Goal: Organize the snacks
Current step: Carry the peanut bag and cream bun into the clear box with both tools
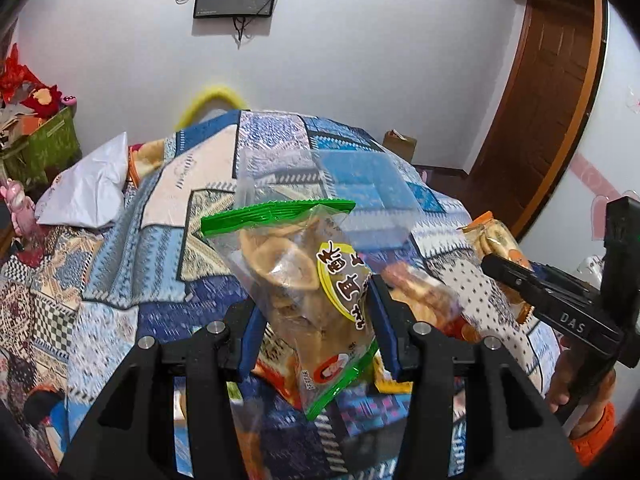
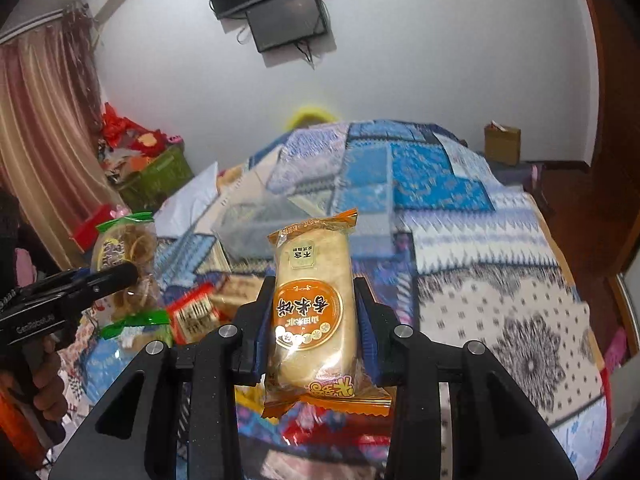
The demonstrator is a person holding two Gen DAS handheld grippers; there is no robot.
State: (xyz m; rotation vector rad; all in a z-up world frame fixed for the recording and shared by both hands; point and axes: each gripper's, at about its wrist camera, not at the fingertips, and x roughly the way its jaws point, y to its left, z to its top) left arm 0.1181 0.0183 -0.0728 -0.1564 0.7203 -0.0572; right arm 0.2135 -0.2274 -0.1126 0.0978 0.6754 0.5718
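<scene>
Green-edged snack bag (image 1: 304, 280) clamped between left gripper (image 1: 316, 320) pads, orange-wrapped rice-cracker pack (image 2: 314, 304) upright and pinched between closed right gripper (image 2: 314, 328) pads, both above patchwork bedspread (image 2: 480, 240).

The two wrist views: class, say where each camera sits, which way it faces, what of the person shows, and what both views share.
Left wrist: on the left hand-held gripper, facing along its fingers over the bed; it is shut on a green-edged snack bag. The person's right hand shows.
Right wrist: on the right hand-held gripper, facing likewise, shut on an orange rice-cracker pack. The left hand shows.
Shared: patchwork quilt, wall screen, both packs.
</scene>
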